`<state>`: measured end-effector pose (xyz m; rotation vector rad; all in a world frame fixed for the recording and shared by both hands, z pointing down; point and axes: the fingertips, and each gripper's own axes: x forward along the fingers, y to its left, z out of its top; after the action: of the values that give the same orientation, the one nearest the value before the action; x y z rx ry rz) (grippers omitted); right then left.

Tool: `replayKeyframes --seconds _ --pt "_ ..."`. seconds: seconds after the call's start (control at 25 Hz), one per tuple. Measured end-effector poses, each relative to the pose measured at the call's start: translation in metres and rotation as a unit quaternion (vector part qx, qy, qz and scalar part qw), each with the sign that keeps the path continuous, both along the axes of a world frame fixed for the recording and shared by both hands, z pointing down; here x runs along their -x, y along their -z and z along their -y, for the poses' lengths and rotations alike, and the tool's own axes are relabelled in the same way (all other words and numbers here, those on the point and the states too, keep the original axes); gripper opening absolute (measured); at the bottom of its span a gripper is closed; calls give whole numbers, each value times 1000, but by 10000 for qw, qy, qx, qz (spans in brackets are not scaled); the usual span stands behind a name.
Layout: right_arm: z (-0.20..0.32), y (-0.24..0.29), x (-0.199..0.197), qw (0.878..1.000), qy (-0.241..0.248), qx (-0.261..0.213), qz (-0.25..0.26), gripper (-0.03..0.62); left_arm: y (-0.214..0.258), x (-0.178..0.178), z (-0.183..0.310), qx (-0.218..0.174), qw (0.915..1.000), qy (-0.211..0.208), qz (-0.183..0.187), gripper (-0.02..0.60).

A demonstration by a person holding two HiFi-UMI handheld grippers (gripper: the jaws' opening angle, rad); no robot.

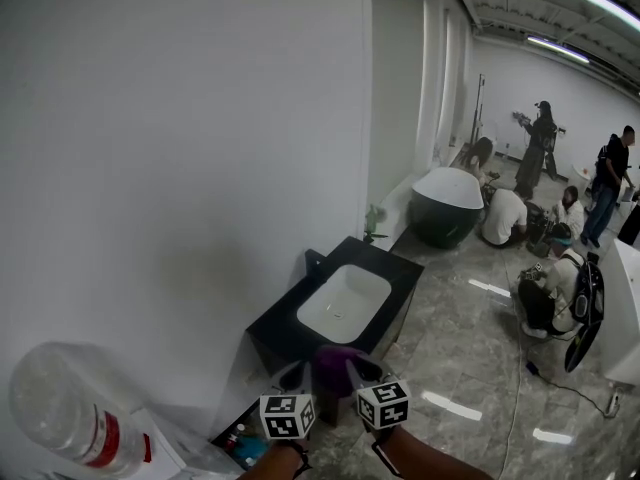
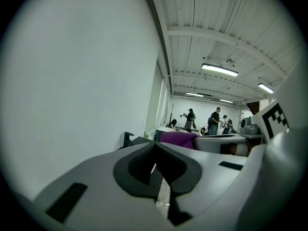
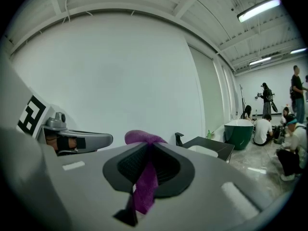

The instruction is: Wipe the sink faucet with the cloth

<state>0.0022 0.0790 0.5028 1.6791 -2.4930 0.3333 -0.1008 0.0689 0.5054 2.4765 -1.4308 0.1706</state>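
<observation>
The right gripper [image 3: 148, 150] has its jaws pressed together on the purple cloth [image 3: 143, 191]. A strip of it is pinched between the dark pads, with a bunched fold above them and a tail hanging below. The left gripper [image 2: 156, 153] has its jaws together with nothing between them; its own view shows the cloth only as a purple lump beyond its tips, to the right. The head view shows both tools side by side at the near end of the black counter [image 1: 275, 330], which holds the white sink [image 1: 345, 303]. The black faucet [image 1: 315, 261] stands at the counter's left edge by the white wall [image 1: 180, 148], well apart from the cloth. Only the head view shows a clear bottle [image 1: 70, 408] with a red label, near left. Farther off on the grey marble floor [image 1: 470, 348] stands a dark bathtub [image 1: 447, 206], with several people [image 1: 550, 268] to its right.
</observation>
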Motion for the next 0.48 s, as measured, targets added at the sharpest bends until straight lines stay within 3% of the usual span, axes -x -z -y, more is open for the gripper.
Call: replayKeyframes --seconds 0.28,0.48 --pt "31 -8 33 9999 -144 15 11 31 -9 26 32 6 9997 -252 48 5" --pt "83 -17 23 9999 -120 14 -22 31 -24 17 82 105 9996 -240 41 5"
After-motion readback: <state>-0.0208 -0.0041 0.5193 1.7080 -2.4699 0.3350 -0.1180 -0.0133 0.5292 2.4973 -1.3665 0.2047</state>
